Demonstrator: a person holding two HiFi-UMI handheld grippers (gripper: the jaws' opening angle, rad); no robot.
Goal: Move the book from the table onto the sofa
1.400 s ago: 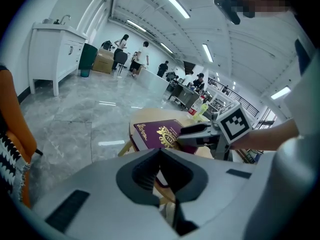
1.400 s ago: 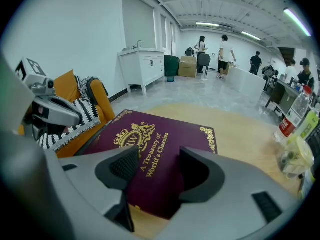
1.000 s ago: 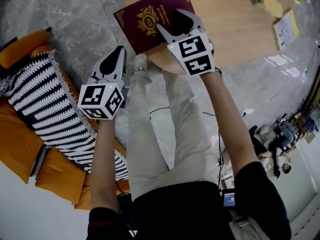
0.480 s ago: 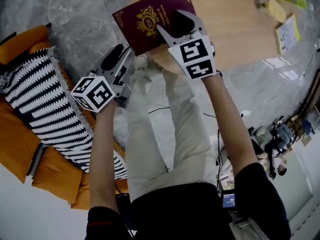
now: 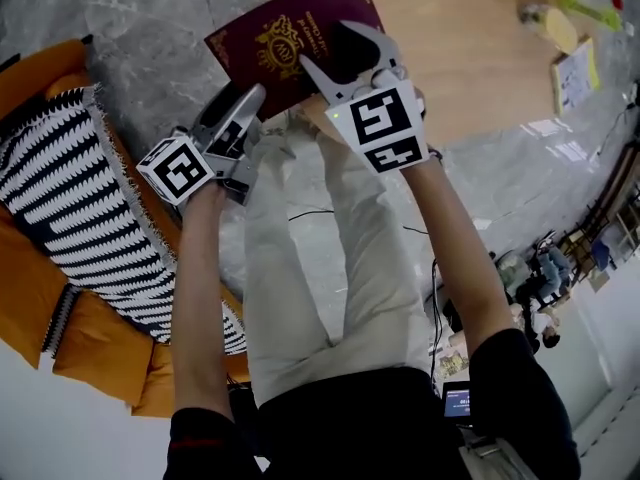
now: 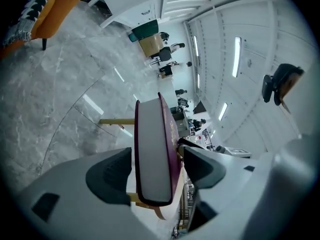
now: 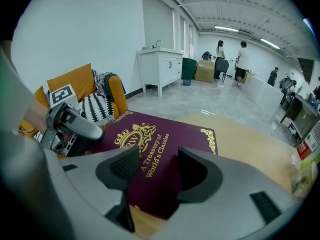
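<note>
Both forearms reach up from the bottom of the head view, sleeves dark, elbows nearly straight. The left gripper (image 5: 250, 103), left of centre, is rolled onto its side. Its jaws have just been opening and now stand apart, straddling the edge of the book (image 5: 272, 40) without pressing on it. The right gripper (image 5: 345, 53) angles down at upper centre, jaws spread wide just over the cover and gripping nothing.

The book is a burgundy hardback with a gold crest, gold corner ornaments and a pale page block. It lies flat on the wooden table (image 5: 470, 68), with its near corner overhanging the rim. Further left, the orange sofa (image 5: 30, 268) carries a black-and-white striped throw (image 5: 70, 198).
</note>
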